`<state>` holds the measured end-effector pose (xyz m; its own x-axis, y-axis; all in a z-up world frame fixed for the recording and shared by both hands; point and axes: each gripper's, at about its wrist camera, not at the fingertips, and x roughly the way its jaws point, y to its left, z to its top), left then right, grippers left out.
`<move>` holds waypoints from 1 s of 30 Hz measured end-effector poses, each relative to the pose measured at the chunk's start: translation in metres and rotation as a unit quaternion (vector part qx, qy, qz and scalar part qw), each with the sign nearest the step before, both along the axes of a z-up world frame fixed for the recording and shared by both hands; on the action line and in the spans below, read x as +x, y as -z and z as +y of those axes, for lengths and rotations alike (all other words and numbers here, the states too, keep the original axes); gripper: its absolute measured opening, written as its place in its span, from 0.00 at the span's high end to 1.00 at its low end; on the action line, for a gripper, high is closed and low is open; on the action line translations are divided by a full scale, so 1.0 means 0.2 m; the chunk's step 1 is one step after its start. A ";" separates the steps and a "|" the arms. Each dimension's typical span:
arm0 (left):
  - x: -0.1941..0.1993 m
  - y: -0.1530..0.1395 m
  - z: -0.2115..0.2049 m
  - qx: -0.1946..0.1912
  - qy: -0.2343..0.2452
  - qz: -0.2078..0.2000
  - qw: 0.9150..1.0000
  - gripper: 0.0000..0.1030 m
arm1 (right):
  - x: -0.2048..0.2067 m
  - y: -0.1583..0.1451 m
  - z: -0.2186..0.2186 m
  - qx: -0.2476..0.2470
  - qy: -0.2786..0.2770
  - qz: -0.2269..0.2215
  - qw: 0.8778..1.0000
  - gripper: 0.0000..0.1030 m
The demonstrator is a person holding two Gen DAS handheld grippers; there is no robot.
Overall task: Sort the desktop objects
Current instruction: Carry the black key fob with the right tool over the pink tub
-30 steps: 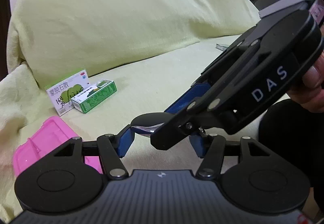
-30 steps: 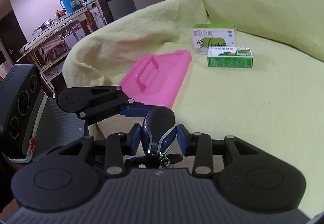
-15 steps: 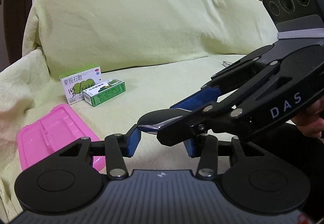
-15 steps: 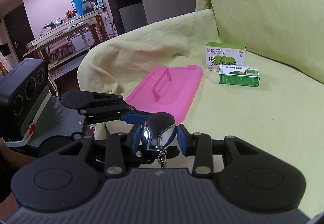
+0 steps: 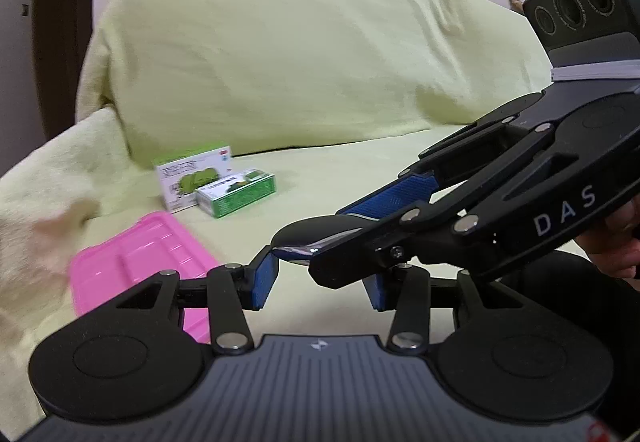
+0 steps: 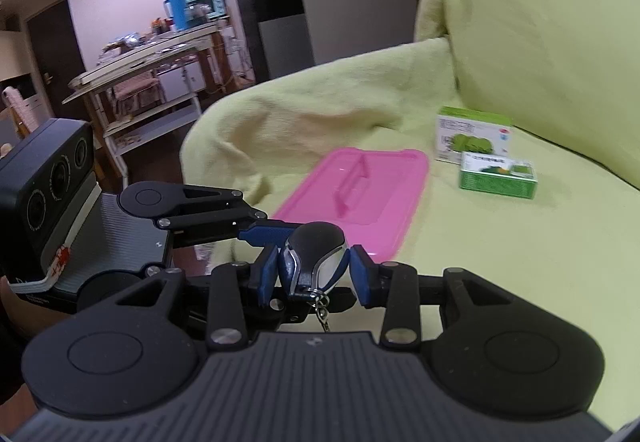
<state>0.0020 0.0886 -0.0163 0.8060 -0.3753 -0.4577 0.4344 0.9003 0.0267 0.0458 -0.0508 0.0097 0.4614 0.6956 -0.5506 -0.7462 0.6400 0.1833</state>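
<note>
My right gripper [image 6: 314, 274]: pinching the car key [image 6: 314, 262].
My left gripper [image 5: 318, 276]: spread around the key's tip.
Key: held above the sofa [image 5: 300, 82], near the pink lid [image 6: 360, 194].

Right gripper [image 6: 314, 272]: blue pads closed against both sides of a black and chrome key fob [image 6: 314, 256]. Left gripper [image 5: 318, 276]: jaws spread wide, crossing the right gripper at the fingertips. A hand [image 5: 618, 238] grips the right handle.
</note>
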 end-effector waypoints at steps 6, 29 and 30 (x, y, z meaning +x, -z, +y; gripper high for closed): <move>-0.20 -0.04 0.14 0.012 -0.048 0.000 0.999 0.51 | -0.12 -0.02 0.17 0.004 -0.045 -0.004 0.999 0.67; -1.11 0.10 0.64 0.013 -0.270 0.058 0.961 0.51 | -0.76 0.15 0.96 -0.019 -0.267 0.029 0.963 0.67; -1.15 0.11 0.66 0.012 -0.278 0.062 0.959 0.51 | -0.79 0.16 0.98 -0.021 -0.276 0.032 0.960 0.67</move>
<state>-0.2272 0.2203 -0.0392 0.8175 0.1078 -0.5658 -0.1102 0.9935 0.0301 -0.1131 0.1458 -0.0226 -0.0068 0.8008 -0.5988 -0.9622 0.1577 0.2219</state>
